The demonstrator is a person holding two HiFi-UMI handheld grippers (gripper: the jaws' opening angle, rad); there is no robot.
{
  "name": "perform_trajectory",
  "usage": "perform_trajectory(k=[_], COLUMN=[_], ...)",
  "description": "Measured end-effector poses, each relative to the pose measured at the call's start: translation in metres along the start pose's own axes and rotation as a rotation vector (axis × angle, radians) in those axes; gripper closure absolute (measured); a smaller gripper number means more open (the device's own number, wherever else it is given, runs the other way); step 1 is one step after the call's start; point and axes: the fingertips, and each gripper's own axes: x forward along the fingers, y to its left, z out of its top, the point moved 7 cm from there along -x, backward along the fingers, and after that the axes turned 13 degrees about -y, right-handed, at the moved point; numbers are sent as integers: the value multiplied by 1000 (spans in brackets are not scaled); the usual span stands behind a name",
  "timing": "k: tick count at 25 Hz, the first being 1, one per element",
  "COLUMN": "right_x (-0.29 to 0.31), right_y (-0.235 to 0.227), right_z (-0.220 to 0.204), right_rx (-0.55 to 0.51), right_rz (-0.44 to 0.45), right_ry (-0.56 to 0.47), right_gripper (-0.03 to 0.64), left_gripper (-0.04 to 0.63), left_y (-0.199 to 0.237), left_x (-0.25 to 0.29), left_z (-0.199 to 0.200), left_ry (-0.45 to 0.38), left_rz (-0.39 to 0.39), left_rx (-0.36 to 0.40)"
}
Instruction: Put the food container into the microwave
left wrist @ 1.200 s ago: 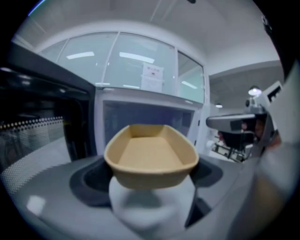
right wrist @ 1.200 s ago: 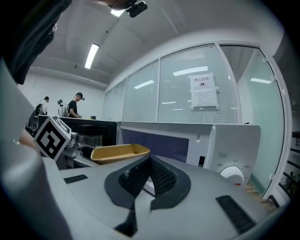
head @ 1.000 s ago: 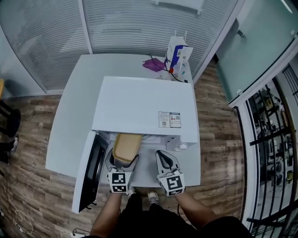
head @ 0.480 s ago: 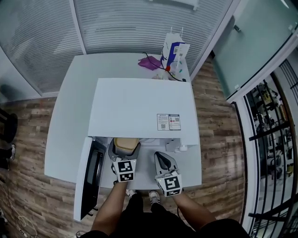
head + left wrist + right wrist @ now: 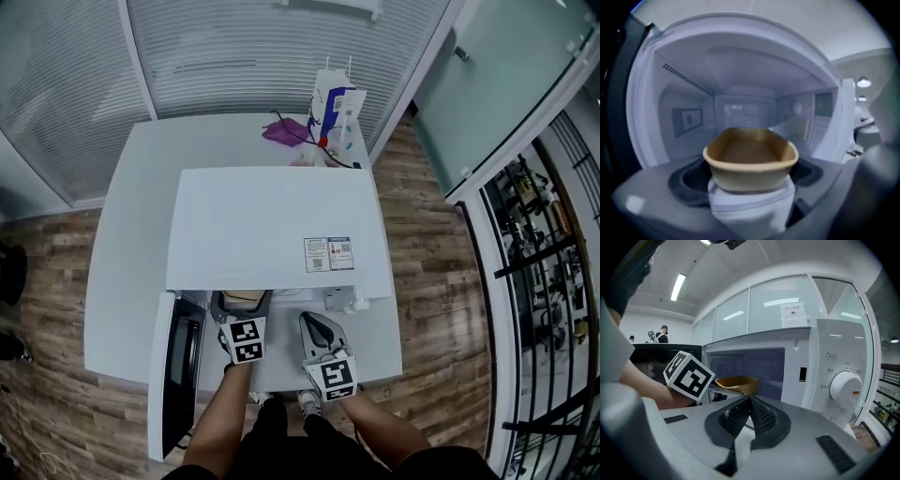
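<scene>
The tan, open food container [image 5: 749, 157] is held at its near end by my left gripper [image 5: 751, 190], which is shut on it. It hangs inside the mouth of the white microwave [image 5: 272, 220], just above the cavity floor, with the cavity [image 5: 740, 108] open behind it. From above, only the container's near rim [image 5: 244, 295] shows under the microwave's top edge, in front of my left gripper [image 5: 241, 314]. My right gripper [image 5: 322, 339] is shut and empty in front of the control panel. Its shut tips [image 5: 750, 401] point at the container [image 5: 738, 383].
The microwave door [image 5: 176, 370] stands swung open to the left of my left arm. The dial [image 5: 844, 388] is on the panel at the right. Behind the microwave, on the white table [image 5: 131, 216], stand a paper bag [image 5: 333, 108] and a purple item [image 5: 284, 131].
My left gripper has pushed the container forward, from in front of the opening into the microwave's mouth. The right gripper has stayed shut near the panel.
</scene>
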Motion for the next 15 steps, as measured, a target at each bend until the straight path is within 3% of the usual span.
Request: perform_trajectory(k=[9,15], right_x=[-6,-7], right_y=[-2,0], right_z=[-3,-2], right_rx=[-30,-32], right_rz=[8,15], right_ry=[19,18], right_gripper=[618,618], left_gripper=[87,0], left_y=[1,-2], left_x=[11,14], left_z=[-11,-18], left_ry=[59,111], left_rz=[10,12], left_rx=[-13,-48])
